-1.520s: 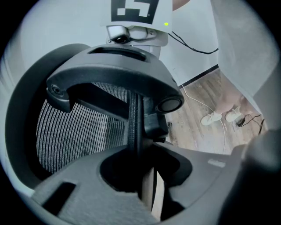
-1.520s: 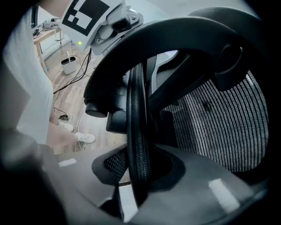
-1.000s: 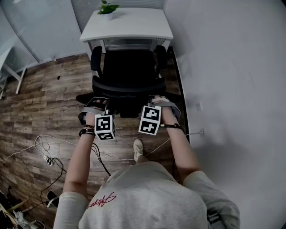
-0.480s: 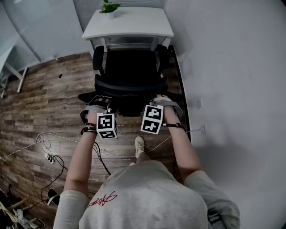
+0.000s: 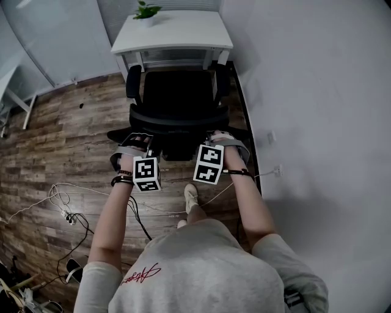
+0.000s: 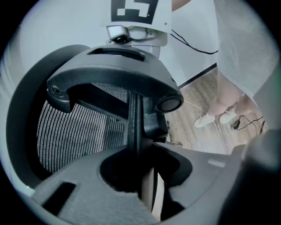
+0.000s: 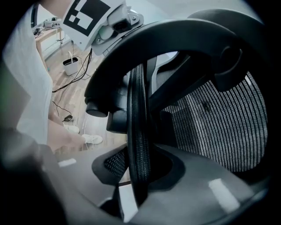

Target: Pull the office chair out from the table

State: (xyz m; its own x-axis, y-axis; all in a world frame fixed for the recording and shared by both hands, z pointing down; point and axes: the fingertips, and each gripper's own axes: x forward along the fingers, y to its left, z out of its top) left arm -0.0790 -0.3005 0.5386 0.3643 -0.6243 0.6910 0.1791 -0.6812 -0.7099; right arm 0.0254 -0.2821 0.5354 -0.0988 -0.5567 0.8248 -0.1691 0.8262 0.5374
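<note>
A black mesh office chair (image 5: 177, 101) stands in front of a white table (image 5: 183, 33), its seat just clear of the table's front edge. Its backrest top faces me. My left gripper (image 5: 138, 140) is shut on the backrest's upper rim at the left. My right gripper (image 5: 218, 136) is shut on the same rim at the right. In the left gripper view the thin black rim (image 6: 134, 127) runs upright between the jaws of the left gripper (image 6: 137, 151). The right gripper view shows the mesh-covered rim (image 7: 138, 132) clamped the same way in the right gripper (image 7: 138, 165).
A potted plant (image 5: 146, 10) sits on the table's back left corner. A white wall (image 5: 317, 122) runs close along the chair's right side. Cables and a power strip (image 5: 66, 217) lie on the wood floor at the left. The person's shoe (image 5: 190, 197) is just behind the chair.
The chair and both grippers have come slightly away from the table, toward the person. Both grips on the backrest rim are unchanged.
</note>
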